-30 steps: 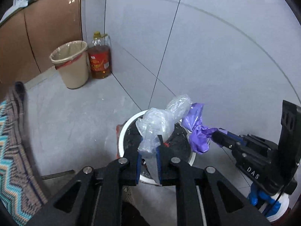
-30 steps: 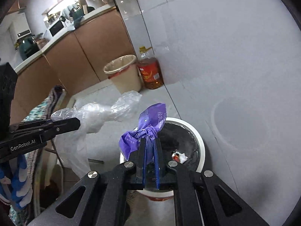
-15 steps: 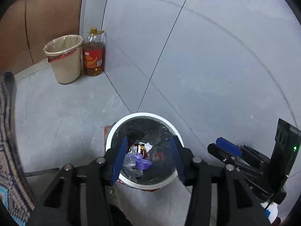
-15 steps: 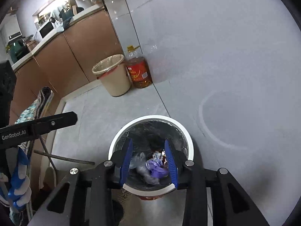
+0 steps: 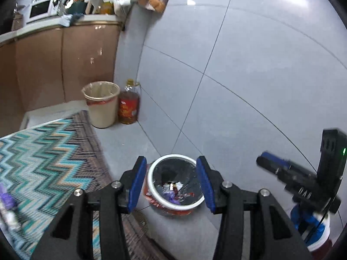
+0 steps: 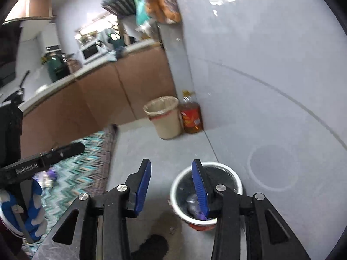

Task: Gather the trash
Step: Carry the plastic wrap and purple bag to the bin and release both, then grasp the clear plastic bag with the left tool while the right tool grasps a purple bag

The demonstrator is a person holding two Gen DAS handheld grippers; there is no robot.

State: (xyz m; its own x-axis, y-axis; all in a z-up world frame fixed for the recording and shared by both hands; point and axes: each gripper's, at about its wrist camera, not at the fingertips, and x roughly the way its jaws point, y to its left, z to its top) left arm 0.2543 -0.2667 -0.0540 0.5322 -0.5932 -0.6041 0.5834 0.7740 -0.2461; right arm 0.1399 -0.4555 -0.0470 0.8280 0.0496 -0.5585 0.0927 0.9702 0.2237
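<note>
Both grippers stood open and empty above the floor: the left gripper (image 5: 171,186) with its jaws spread either side of the white bin (image 5: 153,173), the right gripper (image 6: 171,190) beside it, its jaws having just been opening with nothing between them. The dropped trash (image 5: 171,191), purple and clear wrappers among it, lay at the bottom of the bin's black liner. More scraps (image 6: 47,176) appeared to sit on the zigzag cloth (image 5: 43,151), blurred in both views. My concern was those scraps: the cloth looked loose, and a pinch there could catch fabric and drag it. Light film could also slip from the pads over the floor. A second bin (image 5: 100,104) and an oil bottle (image 5: 128,106) stood by the wall, well apart, posing no hazard.
</note>
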